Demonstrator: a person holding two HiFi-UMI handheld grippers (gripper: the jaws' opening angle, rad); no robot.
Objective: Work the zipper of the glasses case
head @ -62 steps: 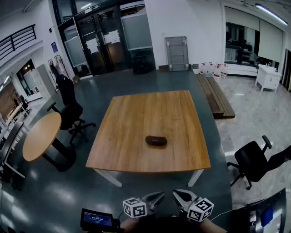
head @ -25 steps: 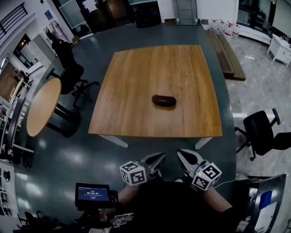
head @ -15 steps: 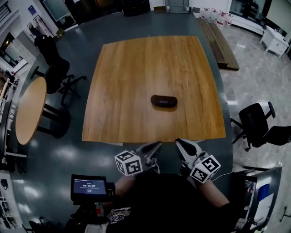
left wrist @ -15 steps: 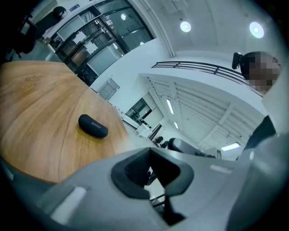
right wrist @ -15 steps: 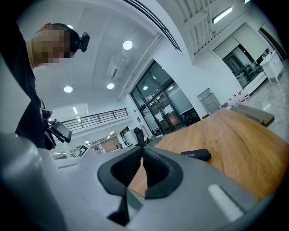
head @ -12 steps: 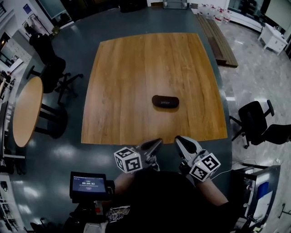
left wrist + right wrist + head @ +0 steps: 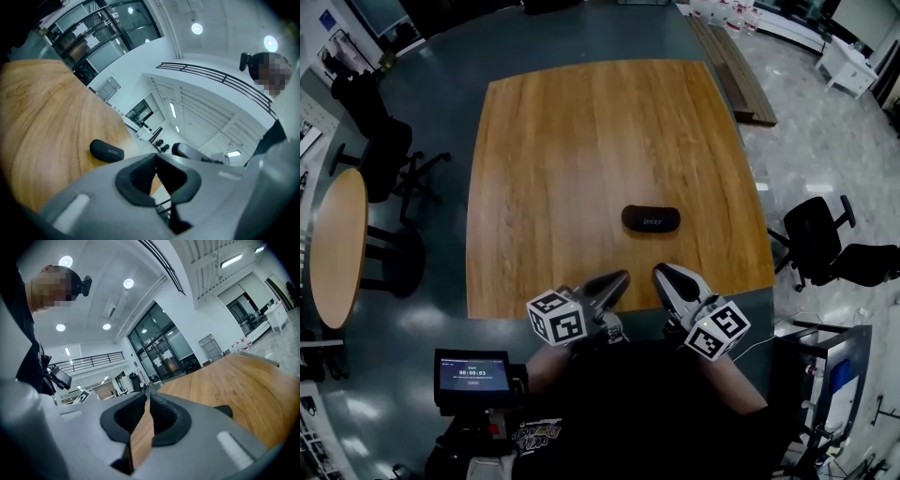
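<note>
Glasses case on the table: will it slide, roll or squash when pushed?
Probably slides: the glasses case lies flat on the smooth wooden table. Unlikely to roll, given its long oval shape. Rounded profile suggests a stiff shell.

Square wooden table (image 7: 581, 150), light brown top. One dark oval glasses case (image 7: 652, 219) lies flat on it, right of centre, toward the near edge. It touches no edge

One glasses case (image 7: 652, 218), two tables — one square table (image 7: 581, 141), one round table (image 7: 333, 244) — one screen (image 7: 472, 374).
</note>
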